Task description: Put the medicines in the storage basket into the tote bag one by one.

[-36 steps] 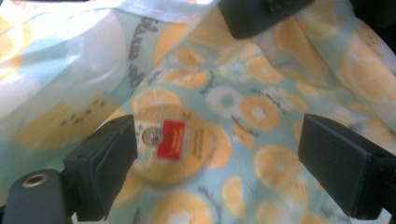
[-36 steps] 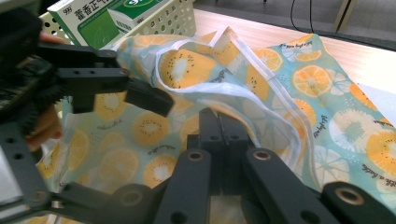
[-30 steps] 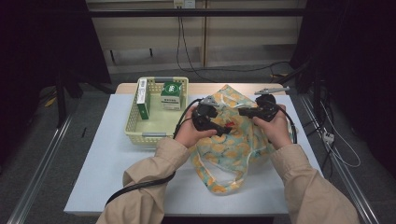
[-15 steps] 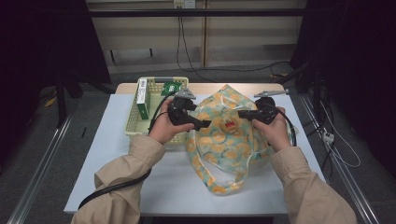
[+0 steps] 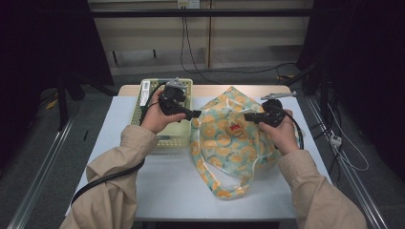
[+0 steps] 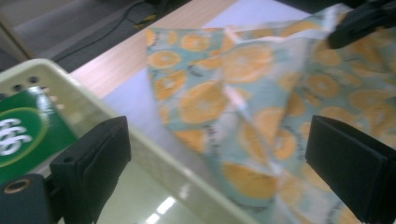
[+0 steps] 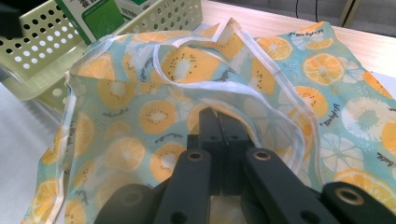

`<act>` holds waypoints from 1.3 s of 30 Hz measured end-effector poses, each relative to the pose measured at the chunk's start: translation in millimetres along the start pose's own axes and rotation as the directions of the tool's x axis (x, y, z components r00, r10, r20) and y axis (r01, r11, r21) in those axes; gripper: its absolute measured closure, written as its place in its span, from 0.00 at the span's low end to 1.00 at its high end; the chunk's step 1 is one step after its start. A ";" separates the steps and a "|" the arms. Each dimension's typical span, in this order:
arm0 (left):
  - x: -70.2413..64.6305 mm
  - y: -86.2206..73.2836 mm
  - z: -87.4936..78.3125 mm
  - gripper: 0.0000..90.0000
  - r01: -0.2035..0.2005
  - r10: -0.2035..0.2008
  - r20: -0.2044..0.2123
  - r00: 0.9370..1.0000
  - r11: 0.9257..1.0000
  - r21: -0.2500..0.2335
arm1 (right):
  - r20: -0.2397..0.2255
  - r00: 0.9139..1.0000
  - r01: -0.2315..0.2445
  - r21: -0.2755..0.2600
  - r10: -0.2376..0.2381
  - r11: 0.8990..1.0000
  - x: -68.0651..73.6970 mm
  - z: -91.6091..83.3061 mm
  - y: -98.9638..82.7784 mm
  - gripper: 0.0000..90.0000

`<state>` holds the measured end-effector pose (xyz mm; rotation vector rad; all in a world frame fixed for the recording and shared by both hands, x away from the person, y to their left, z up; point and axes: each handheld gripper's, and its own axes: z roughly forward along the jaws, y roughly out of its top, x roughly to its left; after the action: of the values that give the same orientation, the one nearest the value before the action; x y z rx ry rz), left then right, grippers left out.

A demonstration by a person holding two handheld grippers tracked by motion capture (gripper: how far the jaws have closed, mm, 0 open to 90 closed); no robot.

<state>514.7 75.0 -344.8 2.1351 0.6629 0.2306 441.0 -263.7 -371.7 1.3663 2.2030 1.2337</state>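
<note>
The soft fruit-print fabric bag (image 5: 231, 143) lies at table centre, light and floppy. The right gripper (image 5: 249, 116), at three o'clock, pinches its white-edged rim; the left gripper (image 6: 219, 154), jaws wide, holds nothing.

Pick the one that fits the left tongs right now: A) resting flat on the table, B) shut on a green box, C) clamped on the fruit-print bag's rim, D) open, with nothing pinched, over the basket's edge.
D: in the left gripper view the left tongs stand wide apart, the basket wall and the fruit-print bag beyond them, unpinched.
</note>
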 end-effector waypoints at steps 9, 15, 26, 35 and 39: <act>29.7 -7.9 7.0 0.06 0.022 -0.022 -0.073 0.997 1.000 0.006 | -0.004 1.000 -0.004 -0.006 0.004 1.000 -2.0 -3.1 0.5 1.00; 42.9 -11.3 14.0 0.06 0.041 -0.039 -0.113 0.993 0.999 0.014 | -0.007 1.000 0.000 -0.007 0.000 1.000 -1.7 -3.2 0.7 1.00; 67.6 -21.2 29.1 0.06 0.106 -0.098 -0.234 0.967 0.994 0.023 | -0.016 1.000 0.005 -0.013 -0.005 1.000 -1.3 -4.4 0.9 1.00; 83.0 -22.4 46.9 0.06 0.162 -0.148 -0.300 0.942 0.986 0.025 | -0.023 1.000 0.000 -0.010 0.000 1.000 -2.2 -2.8 1.4 1.00; 88.0 -23.9 54.2 0.04 0.182 -0.165 -0.336 0.927 0.983 0.017 | -0.028 1.000 -0.007 -0.013 0.007 1.000 -3.9 -1.4 1.2 1.00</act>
<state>600.8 96.2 -402.9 2.0858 1.0588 0.4912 442.9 -267.4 -370.6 1.3614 2.2065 1.2749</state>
